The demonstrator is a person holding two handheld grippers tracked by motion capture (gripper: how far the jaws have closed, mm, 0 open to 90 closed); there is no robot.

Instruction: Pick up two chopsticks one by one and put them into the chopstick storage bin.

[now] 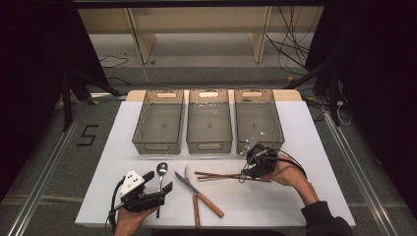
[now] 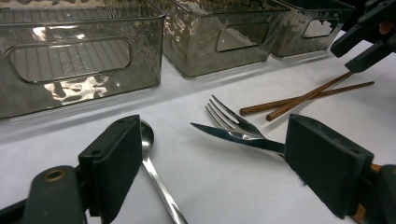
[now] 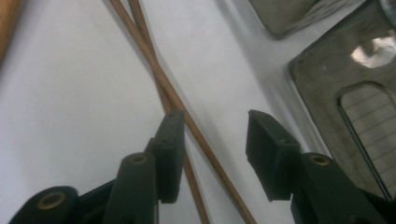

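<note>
Two grippers over a white table (image 1: pixel 305 147). Right gripper (image 3: pixel 212 140) is down at the crossed chopsticks (image 3: pixel 159 79), jaws spread, not pinching; one chopstick runs between the jaws, the other passes under the left jaw. In the high view the chopsticks (image 1: pixel 221 175) lie near the front of the right bin (image 1: pixel 275 125), right gripper (image 1: pixel 248 169) at their right end. Left gripper (image 2: pixel 210 168) jaws spread wide, holding nothing, low over the table; spoon (image 2: pixel 149 154) just beside its left jaw, knife (image 2: pixel 233 136) and fork (image 2: pixel 229 119) reach toward its right jaw. Three smoky clear bins in a row behind: left bin (image 1: pixel 147 142), middle bin (image 1: pixel 209 143). Knife lies across the fork.
</note>
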